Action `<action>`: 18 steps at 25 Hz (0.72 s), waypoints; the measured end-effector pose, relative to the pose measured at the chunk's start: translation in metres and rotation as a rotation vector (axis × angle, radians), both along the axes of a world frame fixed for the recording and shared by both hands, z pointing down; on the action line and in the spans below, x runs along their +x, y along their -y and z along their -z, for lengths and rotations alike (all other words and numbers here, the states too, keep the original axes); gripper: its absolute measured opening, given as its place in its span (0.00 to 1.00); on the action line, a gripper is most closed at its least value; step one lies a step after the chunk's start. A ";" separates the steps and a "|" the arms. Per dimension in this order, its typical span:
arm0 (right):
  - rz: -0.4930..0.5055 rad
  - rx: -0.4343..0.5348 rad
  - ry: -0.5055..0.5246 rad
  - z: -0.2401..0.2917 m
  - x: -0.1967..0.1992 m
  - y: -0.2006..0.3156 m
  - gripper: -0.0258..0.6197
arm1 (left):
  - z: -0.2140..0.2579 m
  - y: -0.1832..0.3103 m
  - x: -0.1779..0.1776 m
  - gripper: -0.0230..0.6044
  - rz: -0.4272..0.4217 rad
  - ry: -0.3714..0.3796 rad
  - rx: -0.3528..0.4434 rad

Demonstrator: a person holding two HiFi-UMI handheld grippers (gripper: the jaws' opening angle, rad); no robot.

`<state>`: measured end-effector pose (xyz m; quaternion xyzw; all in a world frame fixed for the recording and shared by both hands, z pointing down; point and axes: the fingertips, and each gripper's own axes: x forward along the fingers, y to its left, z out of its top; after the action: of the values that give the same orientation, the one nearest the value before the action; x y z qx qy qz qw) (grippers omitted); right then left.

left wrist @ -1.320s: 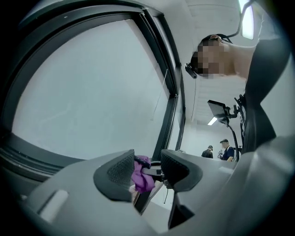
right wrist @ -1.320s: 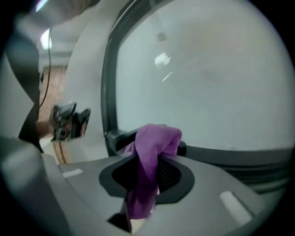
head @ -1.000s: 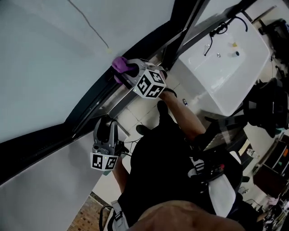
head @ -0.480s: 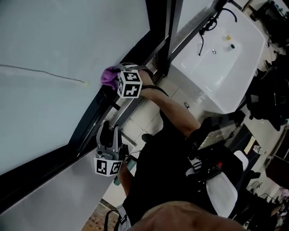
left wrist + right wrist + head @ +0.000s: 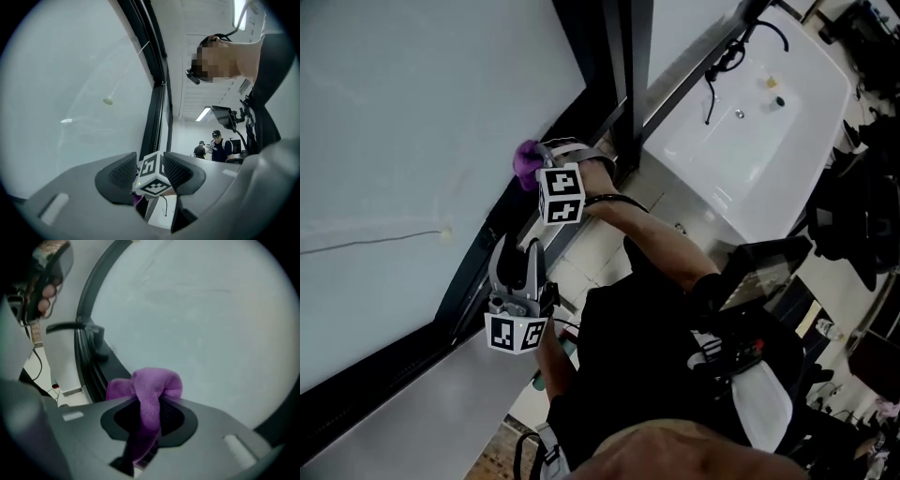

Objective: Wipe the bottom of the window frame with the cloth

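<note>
My right gripper (image 5: 536,161) is shut on a purple cloth (image 5: 525,157) and presses it against the dark bottom rail of the window frame (image 5: 478,272), left of the upright bar (image 5: 623,84). In the right gripper view the cloth (image 5: 149,392) bulges out between the jaws of the right gripper (image 5: 149,417), with the dark frame (image 5: 86,357) to the left and pale glass ahead. My left gripper (image 5: 517,255) hangs lower along the rail, open and holding nothing. In the left gripper view the left gripper (image 5: 151,171) frames the right gripper's marker cube (image 5: 152,177) between its jaws.
A white sink (image 5: 750,131) with a dark tap stands to the right below the window. A thin cord with a small end knob (image 5: 443,231) hangs across the glass. My own dark-clothed body fills the lower middle. Other people (image 5: 219,145) stand far back in the room.
The head view has swung, so the frame now runs steeper. The right gripper keeps the cloth on the rail. The left gripper has come closer to it.
</note>
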<state>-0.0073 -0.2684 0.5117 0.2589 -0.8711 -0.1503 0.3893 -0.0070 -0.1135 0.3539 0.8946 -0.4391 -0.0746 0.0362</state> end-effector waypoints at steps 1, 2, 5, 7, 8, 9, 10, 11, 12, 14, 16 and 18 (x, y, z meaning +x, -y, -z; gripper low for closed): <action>-0.052 -0.005 0.014 -0.006 0.016 0.011 0.17 | 0.001 0.007 0.007 0.33 0.002 0.013 0.008; -0.137 -0.010 0.035 -0.009 0.043 0.026 0.17 | 0.003 0.013 0.014 0.33 0.002 0.026 0.016; -0.331 -0.020 0.064 -0.005 0.109 0.061 0.17 | 0.008 0.026 0.028 0.33 -0.008 0.041 0.025; -0.285 -0.012 0.042 -0.002 0.106 0.061 0.17 | 0.008 0.031 0.034 0.33 -0.018 0.041 0.018; -0.270 0.001 0.028 -0.003 0.105 0.063 0.17 | 0.008 0.033 0.038 0.33 -0.025 0.041 0.015; -0.290 0.013 0.018 -0.005 0.112 0.069 0.17 | 0.007 0.036 0.042 0.33 -0.034 0.040 0.013; -0.342 0.026 0.002 -0.007 0.126 0.077 0.17 | 0.007 0.038 0.045 0.33 -0.045 0.040 0.012; -0.404 0.041 -0.030 -0.010 0.144 0.085 0.17 | 0.006 0.040 0.048 0.33 -0.057 0.040 0.012; -0.451 0.058 -0.077 -0.012 0.157 0.090 0.16 | 0.004 0.042 0.051 0.33 -0.070 0.039 0.012; -0.471 0.101 -0.172 -0.010 0.163 0.090 0.17 | 0.003 0.046 0.054 0.33 -0.093 0.033 0.011; -0.450 0.159 -0.223 0.002 0.151 0.089 0.17 | 0.004 0.051 0.057 0.33 -0.117 0.028 0.013; -0.465 0.191 -0.263 0.005 0.147 0.099 0.17 | 0.006 0.057 0.059 0.33 -0.144 0.021 0.020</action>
<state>0.1394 -0.3671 0.5070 0.4655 -0.7124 -0.1707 0.4966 0.0524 -0.1703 0.3478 0.9250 -0.3730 -0.0670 0.0279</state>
